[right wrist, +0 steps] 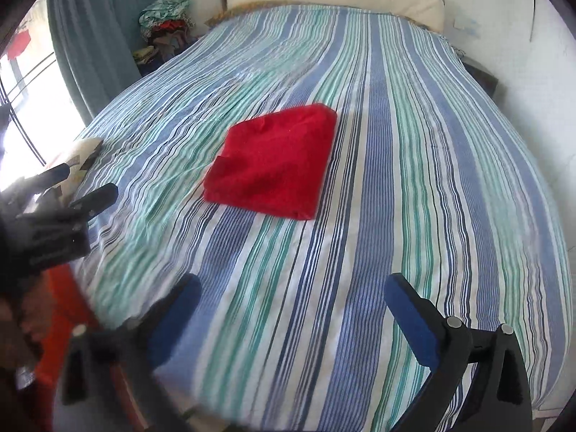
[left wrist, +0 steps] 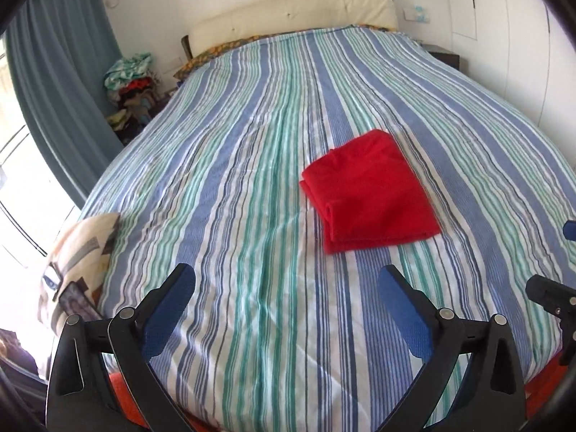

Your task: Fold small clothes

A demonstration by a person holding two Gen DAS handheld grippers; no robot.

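A red garment (left wrist: 367, 190) lies folded into a neat rectangle on the striped bedspread (left wrist: 252, 180), right of the bed's middle. It also shows in the right wrist view (right wrist: 273, 162). My left gripper (left wrist: 288, 277) is open and empty, held above the bed's near edge, short of the garment. My right gripper (right wrist: 291, 288) is open and empty, also near the foot of the bed and apart from the garment. The left gripper shows at the left edge of the right wrist view (right wrist: 82, 183).
A patterned cushion (left wrist: 75, 262) sits at the bed's left edge. A pile of clothes (left wrist: 129, 86) stands beside the bed by the grey curtain (left wrist: 61, 82). A cream headboard (left wrist: 295, 14) is at the far end. Something orange (right wrist: 61, 306) lies below the bed's near edge.
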